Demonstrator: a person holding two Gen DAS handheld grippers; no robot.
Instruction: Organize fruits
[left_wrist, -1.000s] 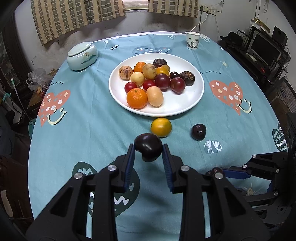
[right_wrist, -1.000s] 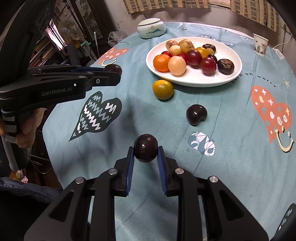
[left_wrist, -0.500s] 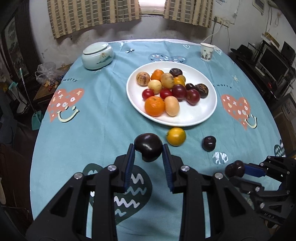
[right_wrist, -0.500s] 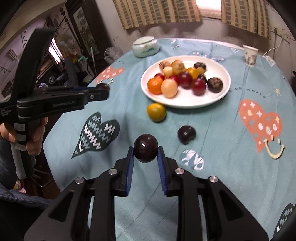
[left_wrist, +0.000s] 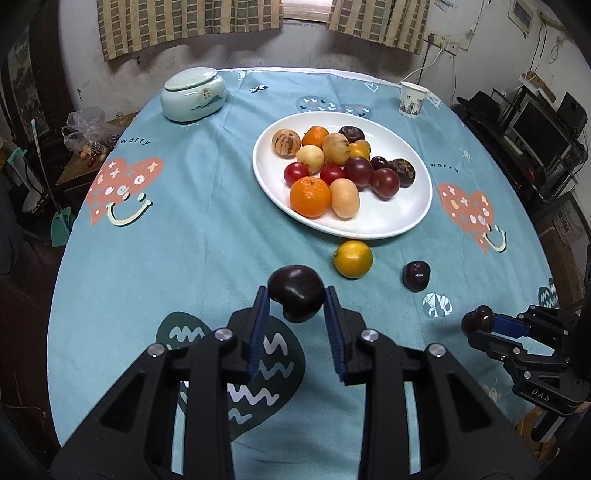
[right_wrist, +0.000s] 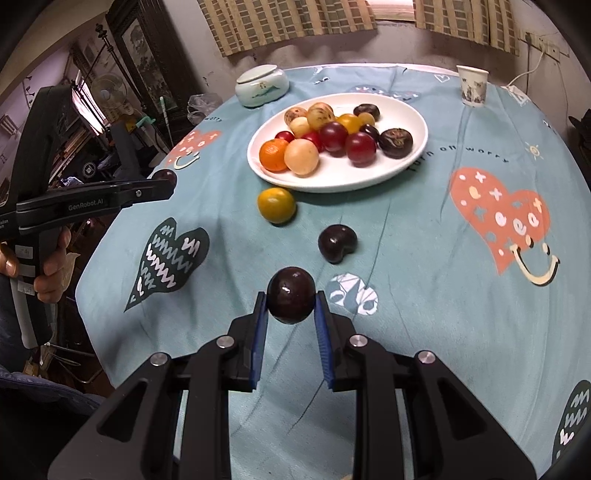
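Fruits heading for the white plate, one dark plum in each claw

We are holding a dark plum (left_wrist: 295, 293) pinched in the left claw (left_wrist: 295, 299), and a rounder dark plum (right_wrist: 290, 295) clamped in the right claw (right_wrist: 290, 301), both lifted above the counter (left_wrist: 192, 236). The white plate (left_wrist: 399, 218) with the gathered fruit is lying straight ahead of both claws, beyond them and slightly to the right for the left one. Two strays are sitting on the cloth between us and the plate: a yellow-orange citrus (left_wrist: 352, 258) just beside the rim and a dark fruit (left_wrist: 416, 275) nearer the right claw. We are judging both claws about equally placed for the carry forward.
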